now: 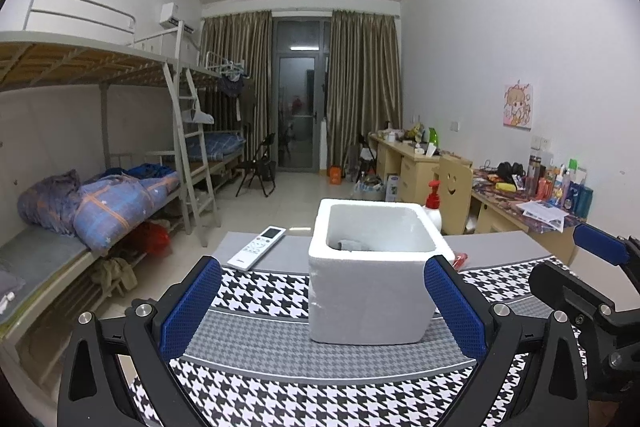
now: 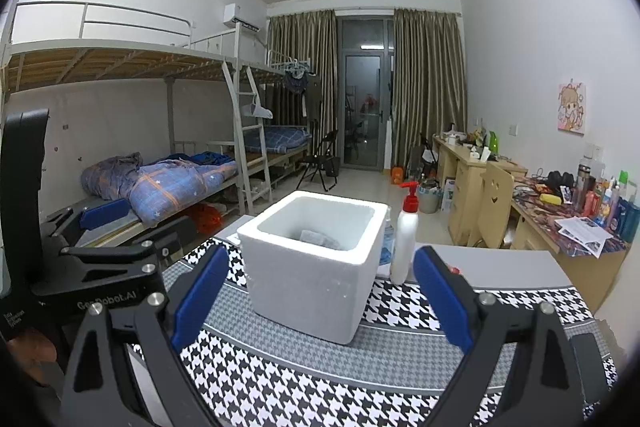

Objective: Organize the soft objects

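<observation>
With both the left gripper (image 1: 322,303) and the right gripper (image 2: 320,297) spread wide and empty before the white square foam box (image 1: 370,271) on the houndstooth mat (image 1: 256,343), where grey soft cloth (image 1: 352,245) lies inside, descend vertically, clearing the rim.

On the table stand one white foam box (image 1: 368,291), one remote control (image 1: 257,247) and one red-capped pump bottle (image 2: 405,239), with two open grippers and one grey cloth (image 1: 352,245) inside the box.
</observation>
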{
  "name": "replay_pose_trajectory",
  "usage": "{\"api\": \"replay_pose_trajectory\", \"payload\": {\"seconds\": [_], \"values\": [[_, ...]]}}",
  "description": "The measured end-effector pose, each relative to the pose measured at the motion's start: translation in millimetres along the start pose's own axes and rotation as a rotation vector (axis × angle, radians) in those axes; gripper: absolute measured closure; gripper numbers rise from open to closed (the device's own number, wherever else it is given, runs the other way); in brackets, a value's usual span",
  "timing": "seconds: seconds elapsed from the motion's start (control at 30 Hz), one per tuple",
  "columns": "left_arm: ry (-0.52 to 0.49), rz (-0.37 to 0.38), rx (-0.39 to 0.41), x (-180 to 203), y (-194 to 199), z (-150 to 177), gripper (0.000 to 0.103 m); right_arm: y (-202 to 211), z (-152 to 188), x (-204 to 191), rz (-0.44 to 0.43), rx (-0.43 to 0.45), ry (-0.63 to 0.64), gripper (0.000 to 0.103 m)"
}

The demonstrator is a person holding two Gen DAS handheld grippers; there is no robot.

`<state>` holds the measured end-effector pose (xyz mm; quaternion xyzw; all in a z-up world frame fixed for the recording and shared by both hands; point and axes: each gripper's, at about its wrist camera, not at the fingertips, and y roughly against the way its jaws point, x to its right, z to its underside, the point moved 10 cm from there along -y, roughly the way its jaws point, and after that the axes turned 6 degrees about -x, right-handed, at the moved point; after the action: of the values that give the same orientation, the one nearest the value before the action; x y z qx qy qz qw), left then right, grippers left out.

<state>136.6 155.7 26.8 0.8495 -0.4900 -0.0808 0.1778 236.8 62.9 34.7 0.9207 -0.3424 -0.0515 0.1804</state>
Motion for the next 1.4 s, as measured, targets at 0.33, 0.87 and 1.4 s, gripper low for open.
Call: {"api": "replay_pose_trajectory", "payload": {"seconds": [0.33, 0.87, 1.4], "values": [[-0.041, -0.003, 0.029, 6, 29, 20, 0.001, 24, 15, -10, -0.001, 0.044, 0.01, 0.002], [-0.037, -0.039, 0.105, 1, 44, 47, 0.001, 39, 48, -11, 0.036, 0.072, -0.002, 0.001], [-0.032, -0.031, 0.128, -2, 48, 63, 0.001, 44, 65, 0, 0.085, 0.112, -0.038, 0.001]]}}
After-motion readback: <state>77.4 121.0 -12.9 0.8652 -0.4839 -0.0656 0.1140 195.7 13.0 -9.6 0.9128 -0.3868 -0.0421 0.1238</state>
